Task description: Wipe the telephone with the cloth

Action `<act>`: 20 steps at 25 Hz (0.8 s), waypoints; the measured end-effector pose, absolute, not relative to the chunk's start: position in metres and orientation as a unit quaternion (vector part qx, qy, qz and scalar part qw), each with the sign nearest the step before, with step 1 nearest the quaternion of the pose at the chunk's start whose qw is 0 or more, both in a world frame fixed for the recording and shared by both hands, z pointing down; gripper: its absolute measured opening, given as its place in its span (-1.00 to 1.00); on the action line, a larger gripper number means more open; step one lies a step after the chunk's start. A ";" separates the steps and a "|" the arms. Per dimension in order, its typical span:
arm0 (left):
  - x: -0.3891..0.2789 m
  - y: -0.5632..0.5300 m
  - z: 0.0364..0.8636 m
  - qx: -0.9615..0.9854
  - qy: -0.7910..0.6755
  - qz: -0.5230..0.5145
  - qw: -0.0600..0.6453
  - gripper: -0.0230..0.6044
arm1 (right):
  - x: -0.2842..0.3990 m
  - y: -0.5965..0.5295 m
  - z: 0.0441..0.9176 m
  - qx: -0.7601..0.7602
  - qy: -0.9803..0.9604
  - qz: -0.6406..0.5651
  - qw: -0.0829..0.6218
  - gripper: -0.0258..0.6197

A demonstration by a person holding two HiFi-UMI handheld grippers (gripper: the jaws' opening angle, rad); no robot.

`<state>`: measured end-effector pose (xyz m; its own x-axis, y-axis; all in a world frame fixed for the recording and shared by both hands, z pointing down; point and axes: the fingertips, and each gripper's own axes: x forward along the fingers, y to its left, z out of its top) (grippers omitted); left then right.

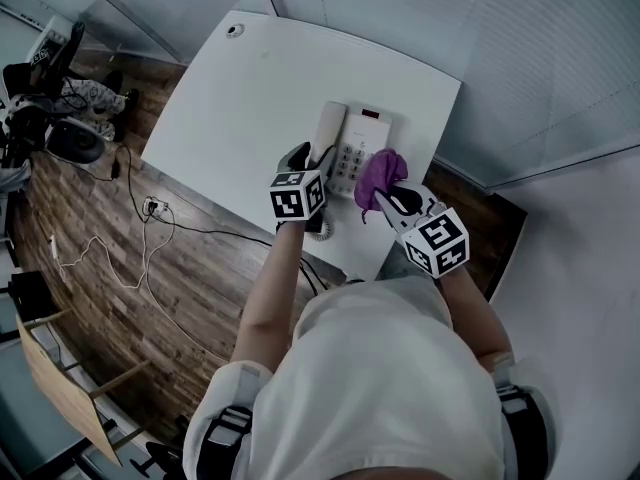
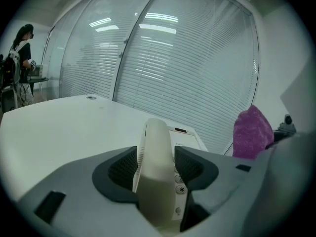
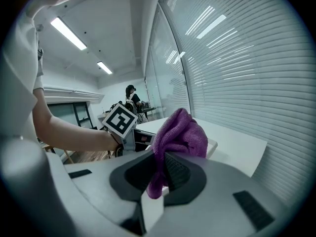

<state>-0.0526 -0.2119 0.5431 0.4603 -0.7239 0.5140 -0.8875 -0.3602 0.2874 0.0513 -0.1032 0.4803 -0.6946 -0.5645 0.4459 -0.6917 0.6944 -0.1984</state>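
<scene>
A cream telephone [image 1: 358, 148] sits near the right edge of the white table [image 1: 240, 108]. My left gripper [image 1: 310, 163] is shut on the lower end of its handset [image 1: 329, 128]. In the left gripper view the handset [image 2: 157, 152] stands between both pads, over the keypad base [image 2: 187, 138]. My right gripper [image 1: 392, 200] is shut on a purple cloth [image 1: 379, 176], held just above the phone's right side. The cloth [image 3: 180, 135] bunches up out of the right gripper [image 3: 160, 174]. It also shows as a purple lump [image 2: 252, 132] in the left gripper view.
Glass walls with blinds [image 1: 520, 68] run behind and to the right of the table. Cables and a power strip [image 1: 150, 208] lie on the wooden floor at left, near office chairs [image 1: 60, 108]. A person [image 2: 22, 48] stands far off at the left.
</scene>
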 end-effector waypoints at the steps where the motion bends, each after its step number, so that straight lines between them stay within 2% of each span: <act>1: -0.057 -0.206 0.539 0.809 -0.501 0.142 0.273 -0.21 | 0.050 -0.100 0.479 0.349 -0.903 0.177 0.178 -0.78; 6: -0.072 -0.180 0.513 0.804 -0.513 0.076 0.292 -0.24 | 0.045 -0.090 0.472 0.359 -0.902 0.169 0.170 -0.78; 9: -0.080 -0.163 0.495 0.804 -0.510 0.033 0.305 -0.38 | 0.037 -0.086 0.467 0.362 -0.903 0.167 0.160 -0.78; 15: -0.092 -0.124 0.474 0.792 -0.523 -0.013 0.314 -0.77 | 0.023 -0.072 0.457 0.348 -0.913 0.150 0.151 -0.78; 20: -0.088 -0.093 0.457 0.795 -0.514 -0.034 0.321 -0.86 | 0.012 -0.064 0.441 0.318 -0.927 0.127 0.152 -0.78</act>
